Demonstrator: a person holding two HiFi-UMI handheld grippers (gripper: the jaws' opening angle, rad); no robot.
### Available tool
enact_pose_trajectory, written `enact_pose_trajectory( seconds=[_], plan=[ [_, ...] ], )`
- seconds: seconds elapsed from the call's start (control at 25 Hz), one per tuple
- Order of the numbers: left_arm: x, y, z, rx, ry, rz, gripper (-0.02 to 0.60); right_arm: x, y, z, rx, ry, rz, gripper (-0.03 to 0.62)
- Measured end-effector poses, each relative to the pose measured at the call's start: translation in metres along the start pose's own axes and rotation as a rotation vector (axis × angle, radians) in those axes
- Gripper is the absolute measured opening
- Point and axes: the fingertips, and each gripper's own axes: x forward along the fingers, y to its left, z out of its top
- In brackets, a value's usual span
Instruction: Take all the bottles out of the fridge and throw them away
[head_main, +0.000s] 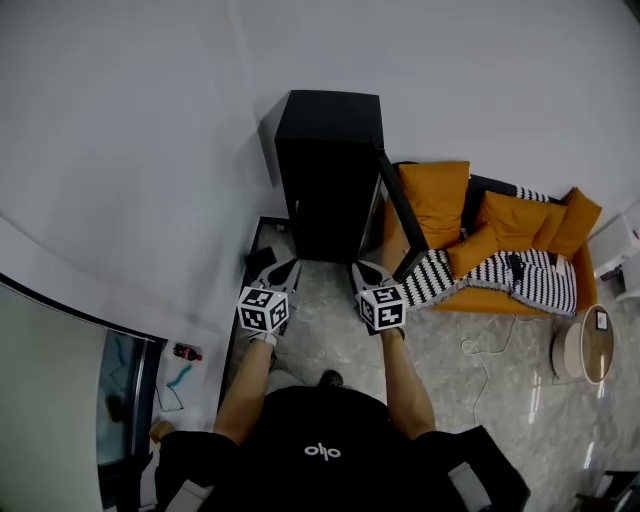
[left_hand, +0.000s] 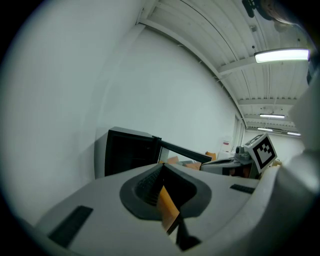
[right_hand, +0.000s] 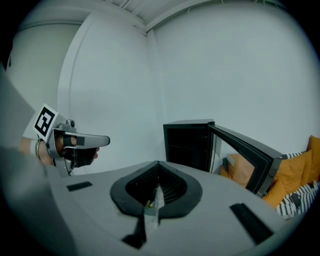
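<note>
Fridge (head_main: 328, 170) stands open — left gripper (head_main: 289, 266), right gripper (head_main: 358, 268) near.

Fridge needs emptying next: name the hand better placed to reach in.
Right, marginally. Both are shut and empty; the right gripper points at the fridge opening, the left gripper toward its left edge.

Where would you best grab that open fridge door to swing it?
Probably its free vertical edge, farthest from the hinge. The door is a thin slab standing open toward the right hand-held gripper, which, once opened, could come straight from the front and straddle that edge.
</note>
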Motion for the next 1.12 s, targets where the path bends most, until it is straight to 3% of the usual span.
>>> enact_pose_trajectory(
  seconds=[0.36,1.12],
  plan=[
    [0.0,-0.012,0.007,0.032,-0.004,-0.016,0.008,-0.017,-0.009,-0.005,0.02,-0.028,-0.021,0.008],
    [-0.003,0.011,0.016,0.03,-0.008,-0.015,0.008,0.002,0.008,0.003,0.023,-0.032,0.012,0.008]
  ],
)
